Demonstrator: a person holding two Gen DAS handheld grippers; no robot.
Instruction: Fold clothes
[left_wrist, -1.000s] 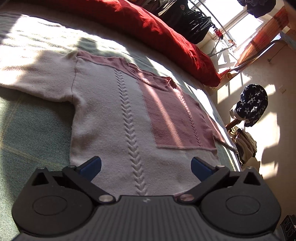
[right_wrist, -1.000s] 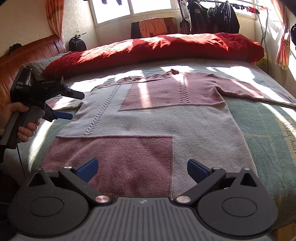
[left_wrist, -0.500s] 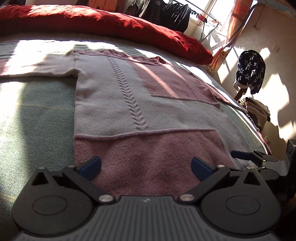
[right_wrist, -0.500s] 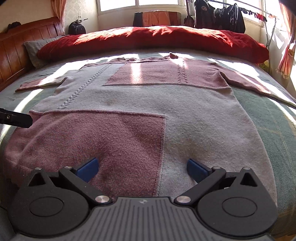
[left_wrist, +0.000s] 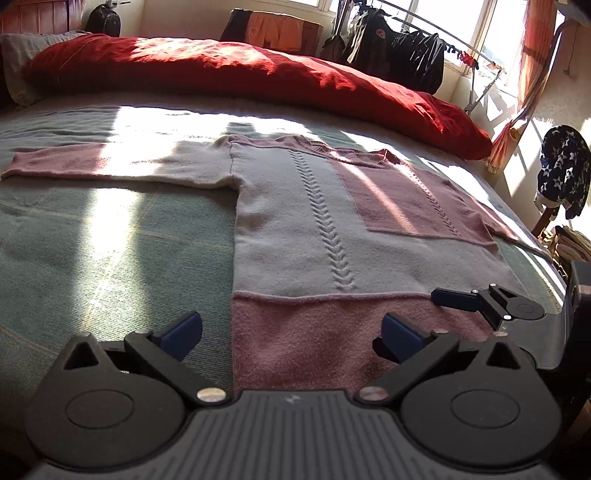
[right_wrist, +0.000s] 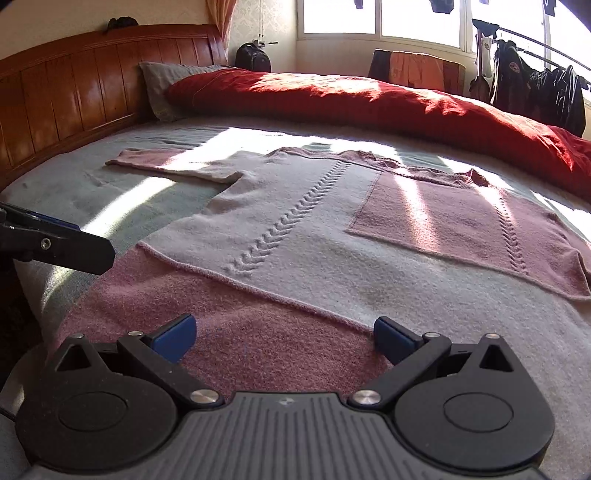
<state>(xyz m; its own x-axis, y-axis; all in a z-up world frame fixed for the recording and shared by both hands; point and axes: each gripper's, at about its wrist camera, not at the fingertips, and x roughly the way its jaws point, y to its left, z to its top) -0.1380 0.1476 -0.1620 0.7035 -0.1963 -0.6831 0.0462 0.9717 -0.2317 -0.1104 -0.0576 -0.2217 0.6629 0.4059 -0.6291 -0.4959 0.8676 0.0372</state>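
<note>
Lying flat on the green bedspread (left_wrist: 110, 229), a sweater (left_wrist: 295, 229) beside a red duvet (left_wrist: 258, 70).

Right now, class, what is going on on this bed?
A person holds a gripper in each hand over a pink and grey sweater spread flat on the bed, sleeves out. The left gripper and right gripper hover at its pink bottom hem, jaws open, holding nothing. No fold has been made yet.

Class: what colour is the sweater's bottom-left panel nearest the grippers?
Dusty pink panel; clearest in the right wrist view.
</note>
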